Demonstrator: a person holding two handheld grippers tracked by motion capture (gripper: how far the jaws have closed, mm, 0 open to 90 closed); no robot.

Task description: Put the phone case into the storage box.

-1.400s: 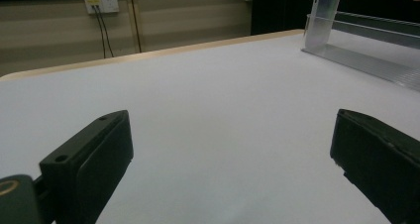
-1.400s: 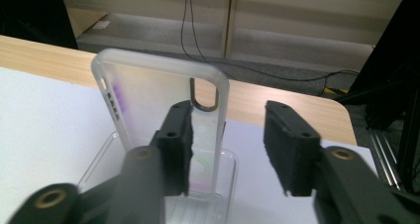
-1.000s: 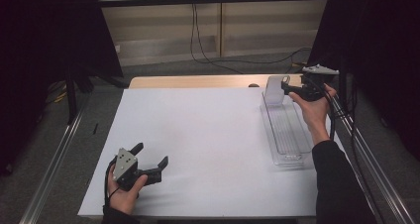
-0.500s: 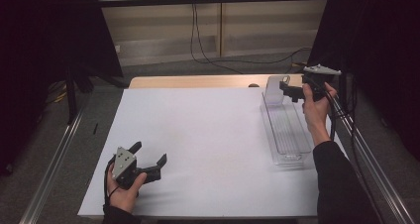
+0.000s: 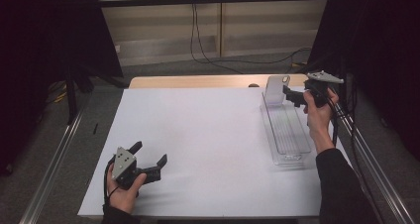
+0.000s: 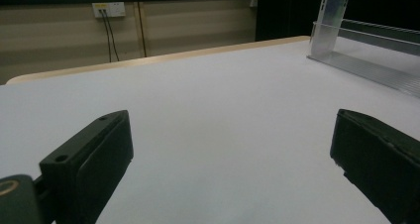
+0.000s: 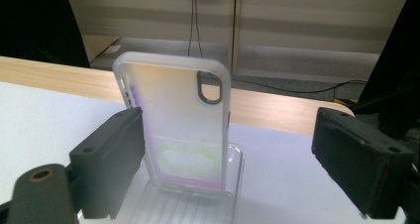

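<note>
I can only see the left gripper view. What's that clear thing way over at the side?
Observer: A clear tray with a see-through phone case standing upright at its far end.
Operator: Where's the other gripper?
Observer: The right gripper is right at the case, jaws open, not pressing it.
Operator: Is the case plain?
Observer: No, it has a dark oval camera cutout near the top.

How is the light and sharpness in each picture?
High view: dark at the sides, table evenly lit. Left gripper view: near jaws soft, tray sharper. Right gripper view: phone case fairly sharp with a coloured sheen, jaws slightly blurred.
</note>
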